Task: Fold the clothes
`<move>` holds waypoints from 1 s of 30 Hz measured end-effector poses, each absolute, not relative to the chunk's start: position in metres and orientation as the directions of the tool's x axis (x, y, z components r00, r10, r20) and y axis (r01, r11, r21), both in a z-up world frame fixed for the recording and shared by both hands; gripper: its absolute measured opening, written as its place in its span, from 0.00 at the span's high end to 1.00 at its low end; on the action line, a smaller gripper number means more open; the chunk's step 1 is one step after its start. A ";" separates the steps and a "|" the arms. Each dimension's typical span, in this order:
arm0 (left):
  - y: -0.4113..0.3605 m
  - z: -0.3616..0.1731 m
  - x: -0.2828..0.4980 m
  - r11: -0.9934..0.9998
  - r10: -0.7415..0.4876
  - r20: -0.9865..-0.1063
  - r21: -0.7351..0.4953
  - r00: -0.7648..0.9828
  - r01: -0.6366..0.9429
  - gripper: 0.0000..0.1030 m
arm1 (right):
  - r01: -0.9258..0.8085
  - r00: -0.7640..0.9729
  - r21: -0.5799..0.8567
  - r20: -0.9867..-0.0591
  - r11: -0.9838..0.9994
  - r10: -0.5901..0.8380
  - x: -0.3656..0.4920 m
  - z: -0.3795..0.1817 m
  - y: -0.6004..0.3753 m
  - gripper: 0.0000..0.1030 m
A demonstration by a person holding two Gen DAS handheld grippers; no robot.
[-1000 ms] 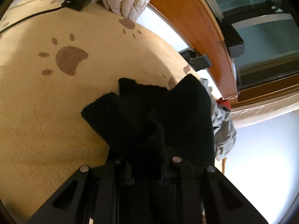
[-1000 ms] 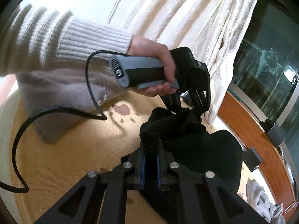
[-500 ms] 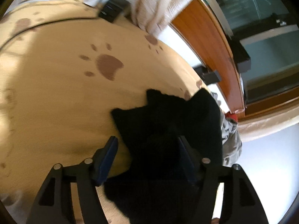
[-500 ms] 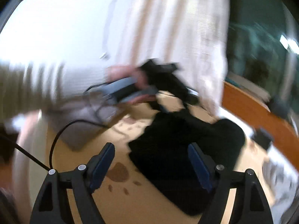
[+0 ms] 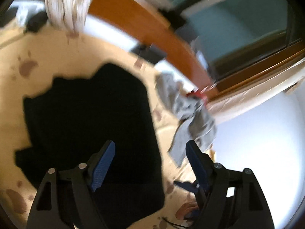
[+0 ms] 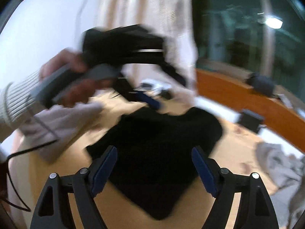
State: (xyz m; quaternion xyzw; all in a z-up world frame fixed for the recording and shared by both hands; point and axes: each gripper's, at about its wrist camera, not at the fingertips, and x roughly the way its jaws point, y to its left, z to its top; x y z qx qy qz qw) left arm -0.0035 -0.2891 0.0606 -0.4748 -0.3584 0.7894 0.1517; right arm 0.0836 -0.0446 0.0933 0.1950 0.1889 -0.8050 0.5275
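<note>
While the folded black knit garment (image 5: 89, 118) lies on the tan paw-print rug (image 5: 80, 51), left gripper (image 5: 150, 164) and right gripper (image 6: 154, 169) hover released above it; crumpled grey cloth (image 5: 188, 114) at 3 o'clock.

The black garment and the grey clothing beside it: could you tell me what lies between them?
Only bare tan paw-print blanket separates the black garment from the grey clothing; the left wrist view shows this.

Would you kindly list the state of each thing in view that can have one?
Left claw: open, holding nothing.
Right claw: open, holding nothing.
Black garment: folded into a compact shape, lying flat on the paw-print mat, released.
Grey garment: crumpled, unfolded, at the mat's edge.
Pale garment: lying beside the black one; fold unclear through blur.
Curtain: hanging down.
</note>
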 end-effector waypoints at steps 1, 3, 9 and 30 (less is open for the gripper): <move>-0.281 0.058 -0.005 -0.698 0.589 -0.642 -0.710 -0.491 0.091 0.23 | 0.946 -0.291 -0.046 -0.560 -0.321 -0.776 0.080 0.085 -0.051 0.20; -0.277 0.053 -0.004 -0.687 0.604 -0.629 -0.722 -0.489 0.082 0.32 | 0.958 -0.202 0.028 -0.640 -0.285 -0.741 0.068 0.069 -0.061 0.20; -0.313 0.033 0.023 -0.640 0.582 -0.582 -0.759 -0.568 0.123 0.83 | 0.961 -0.085 0.115 -0.743 -0.252 -0.664 0.042 0.047 -0.068 0.20; -0.312 0.023 0.053 -0.670 0.476 -0.588 -0.724 -0.654 0.163 0.97 | 0.958 -0.222 -0.012 -0.658 -0.285 -0.720 -0.077 0.104 -0.126 0.20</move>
